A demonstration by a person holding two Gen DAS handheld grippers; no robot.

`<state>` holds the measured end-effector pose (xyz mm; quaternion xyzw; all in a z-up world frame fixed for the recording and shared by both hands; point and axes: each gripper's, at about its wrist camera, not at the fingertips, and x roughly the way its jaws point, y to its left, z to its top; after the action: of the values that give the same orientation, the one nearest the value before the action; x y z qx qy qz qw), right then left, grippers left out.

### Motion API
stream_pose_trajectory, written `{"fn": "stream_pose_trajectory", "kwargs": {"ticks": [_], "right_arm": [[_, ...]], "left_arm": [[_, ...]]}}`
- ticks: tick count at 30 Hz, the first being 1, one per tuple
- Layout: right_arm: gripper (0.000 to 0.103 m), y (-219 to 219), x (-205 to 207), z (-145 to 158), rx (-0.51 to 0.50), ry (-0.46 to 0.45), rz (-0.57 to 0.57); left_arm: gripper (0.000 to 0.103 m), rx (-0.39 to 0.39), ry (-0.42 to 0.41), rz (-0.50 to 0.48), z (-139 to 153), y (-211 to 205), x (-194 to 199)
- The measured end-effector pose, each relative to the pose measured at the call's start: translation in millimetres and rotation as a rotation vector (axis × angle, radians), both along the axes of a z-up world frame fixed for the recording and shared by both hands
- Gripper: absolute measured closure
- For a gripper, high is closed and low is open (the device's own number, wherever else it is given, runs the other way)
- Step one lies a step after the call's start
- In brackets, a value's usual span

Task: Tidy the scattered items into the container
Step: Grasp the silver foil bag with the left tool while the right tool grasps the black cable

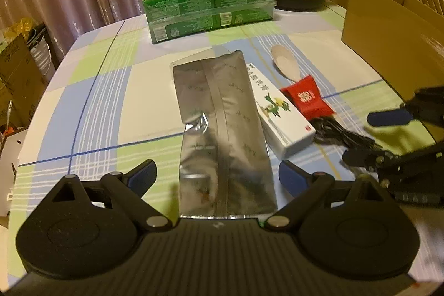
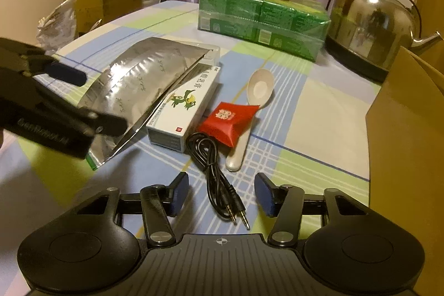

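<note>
A: How does the silver pouch [image 1: 222,126] lie?
B: Long axis straight away from the left tool [image 1: 217,175], whose jaws stand apart astride its near end, which the tool's body cuts off.
A: Further right?
B: A white box [image 1: 277,113] beside it on the surface [image 1: 91,107], then a black cable [image 2: 213,165], plugs toward the right tool [image 2: 222,194], which gapes, gripping nothing.

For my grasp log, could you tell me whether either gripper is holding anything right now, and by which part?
Nothing is held. The left gripper is open astride the silver foil pouch; the right gripper is open over the black audio cable.
</note>
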<state>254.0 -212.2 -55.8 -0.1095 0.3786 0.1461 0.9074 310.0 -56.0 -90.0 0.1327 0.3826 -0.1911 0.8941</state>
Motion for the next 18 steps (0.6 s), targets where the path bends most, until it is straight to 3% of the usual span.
{"fn": "stream_pose_trajectory", "kwargs": {"ticks": [6,8,9,13,18], "right_arm": [[0.071,2,7,-4,-0.014,-0.004,0.012],[0.08,3,7,-4,-0.02,-0.005,0.016],[0.081,4,6,-4,-0.024,-0.007,0.017],[0.091,5,1,-3,-0.025,0.0,0.018],[0.092,5,-14,0,-0.007,0.025,0.015]], "left_arm": [[0.023,0.013,0.008,-0.012,-4,-11,17],[0.036,0.003,0.019,-0.017,-4,-13,20],[0.037,0.002,0.024,-0.018,-4,-13,20],[0.058,-0.014,0.035,-0.014,2,-11,18],[0.07,-0.016,0.044,-0.025,10,-9,4]]}}
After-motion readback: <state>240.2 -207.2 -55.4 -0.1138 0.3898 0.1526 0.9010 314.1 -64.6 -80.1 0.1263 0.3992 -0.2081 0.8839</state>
